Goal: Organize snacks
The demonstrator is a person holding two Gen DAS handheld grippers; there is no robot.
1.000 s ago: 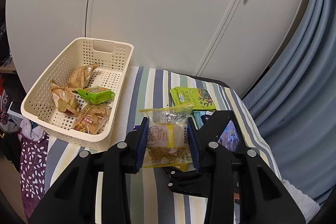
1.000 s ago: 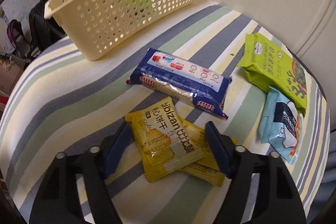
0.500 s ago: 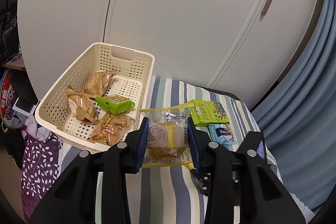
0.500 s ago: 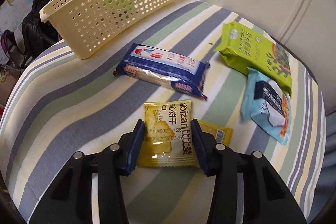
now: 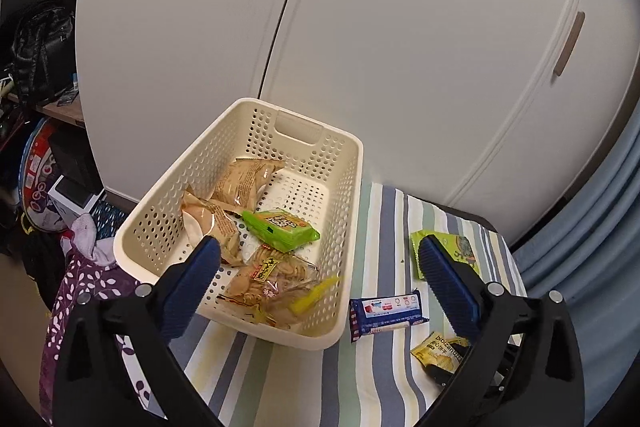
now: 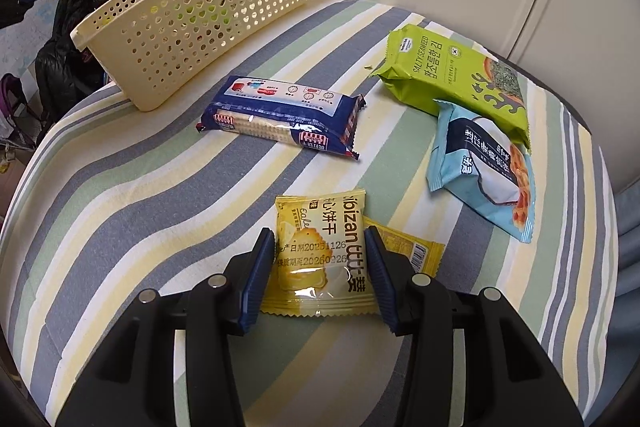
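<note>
Inside the basket (image 5: 344,163), only the left view shows snacks (image 5: 276,227).

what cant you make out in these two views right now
- Second yellow packet, right wrist view: mostly covered by the yellow biscuit packet in the right tool.
- Clear snack packet, left wrist view: motion-blurred under the open left tool.
- Basket contents, right wrist view: hidden by its perforated wall.

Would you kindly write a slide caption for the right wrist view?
Right gripper clamps a yellow biscuit packet on the striped cloth, cream basket beyond.
</note>
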